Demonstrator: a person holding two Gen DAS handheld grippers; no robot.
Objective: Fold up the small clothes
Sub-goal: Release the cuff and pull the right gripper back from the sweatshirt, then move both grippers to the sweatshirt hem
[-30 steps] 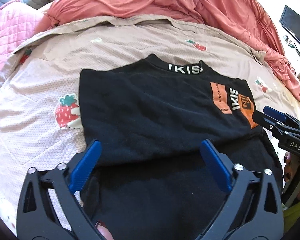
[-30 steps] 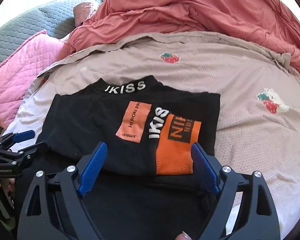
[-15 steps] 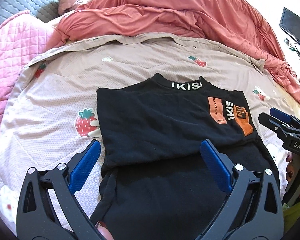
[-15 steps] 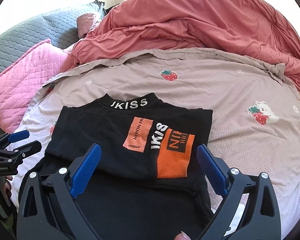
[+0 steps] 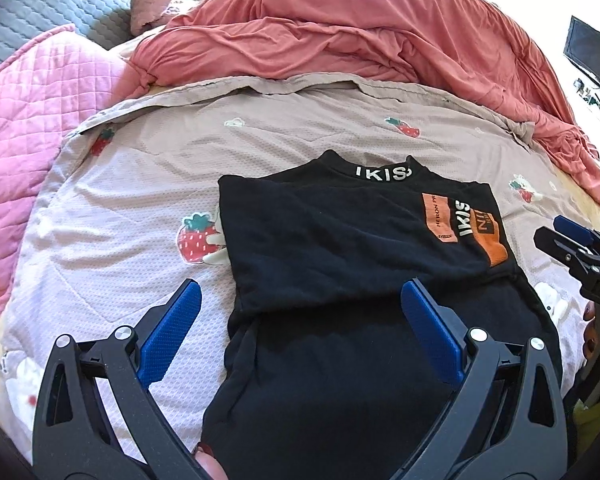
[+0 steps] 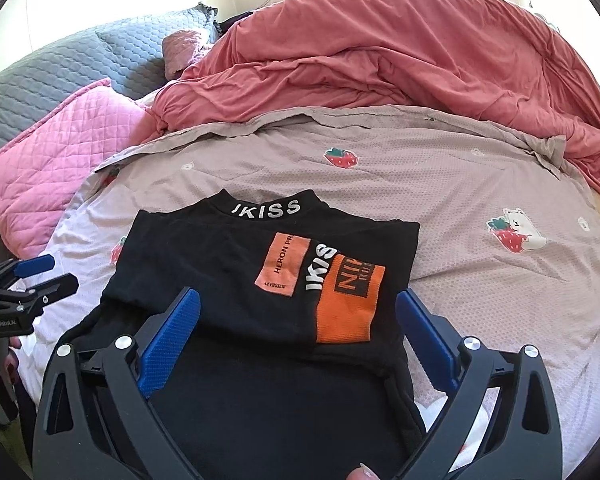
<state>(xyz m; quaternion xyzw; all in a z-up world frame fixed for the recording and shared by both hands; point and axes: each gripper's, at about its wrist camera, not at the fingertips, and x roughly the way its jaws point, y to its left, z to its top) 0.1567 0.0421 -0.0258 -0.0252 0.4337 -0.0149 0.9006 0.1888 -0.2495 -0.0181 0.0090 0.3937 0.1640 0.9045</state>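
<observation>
Black knit garment with white collar lettering and orange printed panels lies flat on the pale pinkish-grey strawberry-print bed sheet, toward the near edge of the bed. Its far portion is folded over onto the near portion, so a doubled layer sits on top with the collar at the far side and a fold edge running across the middle. The orange panels lie on the right side of the upper layer.

Left gripper, black frame with blue pads, hovers above the near left part of the garment; its jaws are spread wide and nothing is between the pads. Right gripper, same build, hovers above the near right part; its jaws have just been opening and now stand spread wide, pads clear of the cloth, nothing pinched. Each gripper shows at the edge of the other's view, both apart from the garment.

Rumpled salmon-red duvet is heaped along the far side of the bed. Pink quilted pillow lies far left, with a grey quilted cover beyond it. Dark flat screen stands at far right in the left wrist view. A fingertip shows at the bottom edge of each view
</observation>
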